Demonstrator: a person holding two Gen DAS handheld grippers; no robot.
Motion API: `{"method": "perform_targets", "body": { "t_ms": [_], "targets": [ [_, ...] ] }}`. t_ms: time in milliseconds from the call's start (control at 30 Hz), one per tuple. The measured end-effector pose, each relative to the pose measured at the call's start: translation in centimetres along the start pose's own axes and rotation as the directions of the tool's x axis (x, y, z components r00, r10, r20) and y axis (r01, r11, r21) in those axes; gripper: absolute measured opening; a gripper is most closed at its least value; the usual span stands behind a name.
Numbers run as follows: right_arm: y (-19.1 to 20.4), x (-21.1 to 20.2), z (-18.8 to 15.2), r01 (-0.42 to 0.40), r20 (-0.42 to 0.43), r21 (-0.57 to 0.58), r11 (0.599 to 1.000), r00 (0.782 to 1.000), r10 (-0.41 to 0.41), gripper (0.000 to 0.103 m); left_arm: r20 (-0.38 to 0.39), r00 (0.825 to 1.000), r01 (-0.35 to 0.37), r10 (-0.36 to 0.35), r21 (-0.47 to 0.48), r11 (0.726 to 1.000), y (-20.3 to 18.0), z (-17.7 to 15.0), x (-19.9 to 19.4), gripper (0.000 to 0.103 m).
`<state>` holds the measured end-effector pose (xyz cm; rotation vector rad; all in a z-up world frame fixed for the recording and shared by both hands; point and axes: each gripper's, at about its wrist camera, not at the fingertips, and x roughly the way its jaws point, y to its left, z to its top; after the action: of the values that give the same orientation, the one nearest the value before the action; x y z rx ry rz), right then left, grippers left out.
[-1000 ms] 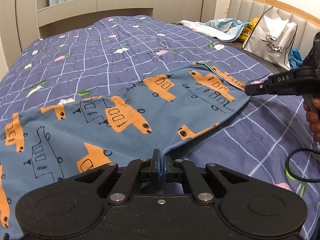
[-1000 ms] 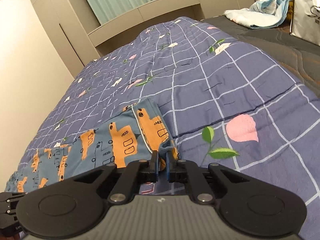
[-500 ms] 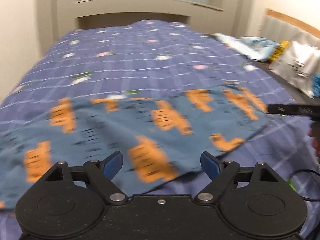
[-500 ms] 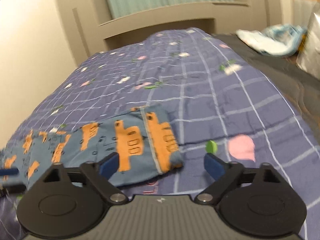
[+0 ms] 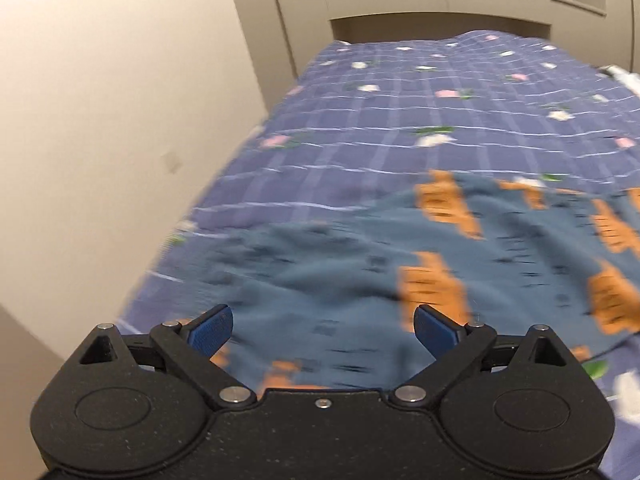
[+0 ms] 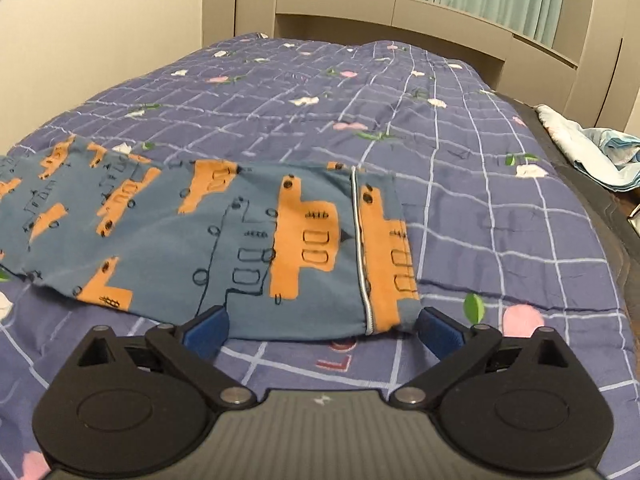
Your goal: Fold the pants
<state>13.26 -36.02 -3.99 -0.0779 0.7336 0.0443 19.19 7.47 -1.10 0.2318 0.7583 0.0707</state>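
Observation:
The pants (image 6: 224, 236) are blue with orange truck prints and lie flat across the purple checked quilt (image 6: 460, 184). Their cuffed end with a white piping seam (image 6: 360, 248) lies just ahead of my right gripper (image 6: 324, 330), which is open and empty above the near edge. In the left wrist view the pants (image 5: 352, 276) are blurred. My left gripper (image 5: 324, 328) is open and empty over the crumpled left part of the cloth.
A beige wall (image 5: 112, 120) runs close along the bed's left side. A beige headboard shelf (image 6: 400, 12) with green curtains stands at the far end. Light blue crumpled cloth (image 6: 592, 152) lies at the bed's right edge.
Both grippers held the pants' edge a second ago, then opened and let go. My left gripper has swung left toward the wall side. My right gripper has drawn back a little.

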Motion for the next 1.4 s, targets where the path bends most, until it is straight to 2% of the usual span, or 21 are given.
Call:
{"method": "perform_targets", "body": {
  "t_ms": [133,233,300,367,467,533,600,633,667,700,733,800,833,900,967,1033,1100,1233,1300,1400],
  "targets": [
    [0.9,-0.7,2.2,-0.151,0.061,-0.054,0.987,0.986,0.155,0.103,0.049,0.991,-0.133,0.128,0.114,0.985,4.1,2.1,-1.6,0.1],
    [2.5,0.2,4.8,-0.254,0.065,-0.094,0.963,0.963,0.261,0.103,0.07,0.986,-0.162,0.154,0.139,0.977,6.5,3.2,-2.7,0.102],
    [4.6,1.4,6.7,-0.303,0.061,-0.124,0.945,0.948,0.312,0.103,0.051,0.993,-0.114,0.109,0.11,0.987,7.8,3.1,-2.6,0.102],
    [7.0,2.6,8.5,-0.358,0.058,-0.167,0.919,0.927,0.372,0.103,0.023,1.0,-0.021,0.02,0.053,0.998,9.1,2.3,-1.5,0.102],
    [10.5,4.5,10.6,-0.449,0.045,-0.228,0.864,0.882,0.47,0.103,-0.008,0.994,0.11,-0.111,-0.023,0.994,10.5,0.4,1.2,0.102],
    [12.6,6.2,12.1,-0.506,0.024,-0.255,0.824,0.849,0.528,0.103,-0.026,0.989,0.144,-0.147,-0.074,0.987,11.2,-0.5,3.2,0.102],
    [14.2,7.4,13.2,-0.543,0.005,-0.263,0.798,0.826,0.563,0.103,-0.047,0.983,0.167,-0.177,-0.158,0.973,12.1,-1.2,4.9,0.093],
    [14.9,8.1,13.7,-0.559,-0.006,-0.261,0.787,0.816,0.578,0.103,-0.058,0.976,0.195,-0.211,-0.212,0.958,12.6,-1.5,5.6,0.089],
    [15.6,8.8,14.2,-0.573,-0.016,-0.256,0.779,0.808,0.589,0.103,-0.067,0.966,0.226,-0.25,-0.257,0.94,13.1,-1.7,6.5,0.078],
    [16.3,9.5,14.6,-0.581,-0.023,-0.251,0.774,0.803,0.595,0.103,-0.075,0.954,0.256,-0.29,-0.299,0.919,13.5,-1.9,7.1,0.07],
    [16.9,10.0,14.9,-0.584,-0.024,-0.25,0.772,0.801,0.598,0.103,-0.083,0.952,0.255,-0.295,-0.322,0.912,13.6,-2.1,7.6,0.069],
    [17.9,10.5,15.1,-0.594,-0.032,-0.258,0.762,0.793,0.608,0.103,-0.107,0.955,0.227,-0.277,-0.337,0.914,13.8,-2.4,8.1,0.047],
    [18.4,10.6,15.1,-0.599,-0.037,-0.266,0.755,0.789,0.613,0.103,-0.11,0.958,0.213,-0.265,-0.345,0.914,13.9,-2.5,8.1,0.044],
    [19.5,10.9,15.0,-0.601,-0.047,-0.29,0.745,0.786,0.616,0.103,-0.106,0.962,0.198,-0.251,-0.362,0.911,14.3,-2.4,7.9,0.024],
    [20.2,11.1,14.8,-0.598,-0.056,-0.31,0.739,0.788,0.614,0.103,-0.093,0.972,0.172,-0.214,-0.338,0.925,13.8,-2.0,7.0,0.02],
    [20.5,11.2,14.7,-0.598,-0.062,-0.316,0.737,0.788,0.613,0.103,-0.056,0.987,0.128,-0.148,-0.265,0.956,12.8,-1.2,5.2,0.017],
    [20.7,11.4,14.8,-0.601,-0.063,-0.317,0.734,0.785,0.616,0.103,-0.024,0.994,0.101,-0.108,-0.203,0.974,12.0,-0.5,3.9,0.013],
    [21.8,12.4,15.3,-0.6,-0.076,-0.323,0.732,0.787,0.612,0.103,-0.088,0.99,0.09,-0.105,-0.16,0.983,11.5,-0.9,4.9,0.014],
    [22.5,13.3,15.9,-0.613,-0.084,-0.309,0.727,0.779,0.621,0.102,-0.107,0.988,0.092,-0.111,-0.172,0.981,11.5,-1.5,5.9,0.016],
    [23.6,14.5,16.8,-0.619,-0.089,-0.289,0.731,0.777,0.623,0.093,-0.098,0.989,0.089,-0.109,-0.19,0.978,11.4,-2.0,6.1,0.018]
  ]
}}
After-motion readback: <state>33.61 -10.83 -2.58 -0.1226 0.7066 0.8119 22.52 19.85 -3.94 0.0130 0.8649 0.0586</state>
